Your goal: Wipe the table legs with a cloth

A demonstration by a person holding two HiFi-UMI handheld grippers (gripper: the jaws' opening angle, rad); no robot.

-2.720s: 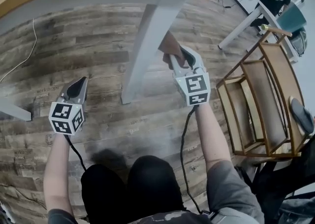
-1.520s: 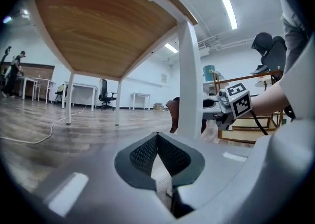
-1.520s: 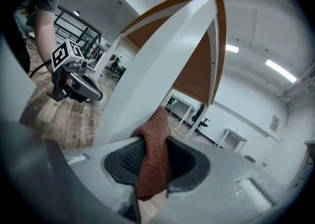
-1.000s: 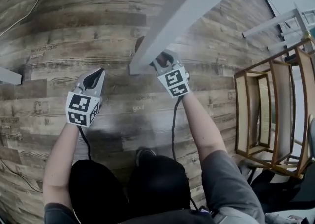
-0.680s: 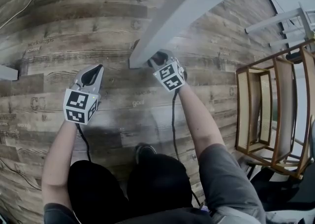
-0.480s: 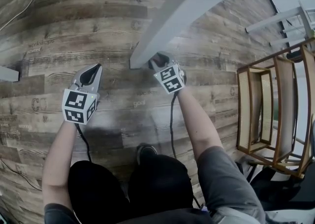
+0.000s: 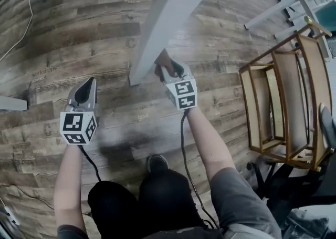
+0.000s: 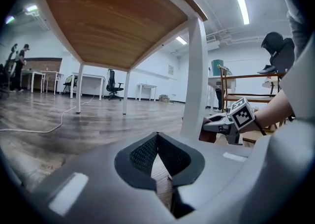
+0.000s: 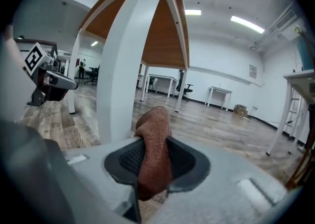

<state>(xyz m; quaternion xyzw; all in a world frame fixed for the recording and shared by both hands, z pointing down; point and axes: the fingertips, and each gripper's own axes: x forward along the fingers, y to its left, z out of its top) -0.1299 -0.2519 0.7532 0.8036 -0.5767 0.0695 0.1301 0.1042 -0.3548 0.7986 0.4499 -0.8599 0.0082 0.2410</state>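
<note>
Nearest, a brown cloth (image 9: 153,139) is held tight between the jaws of the right tongs (image 9: 155,156), and a soft lump of it sticks out past the tips. The left tongs (image 8: 157,155) are closed with nothing in them and are held low over the wooden floor (image 7: 105,33), apart from the work. Just past the right tongs, the white bench leg (image 9: 122,65) is found. The cloth is set close beside its low end, near the floor; whether it is touching cannot be told. The cloth looks light, soft and floppy, so it is best gripped at a bunched part, as here, with enough left free to be pressed flat on the leg. The leg looks hard and smooth, so it can likely be rubbed firmly. Farther off, a wooden chair (image 7: 278,101) is seen at the right, and more benches (image 9: 219,90) are seen by the far wall.
</note>
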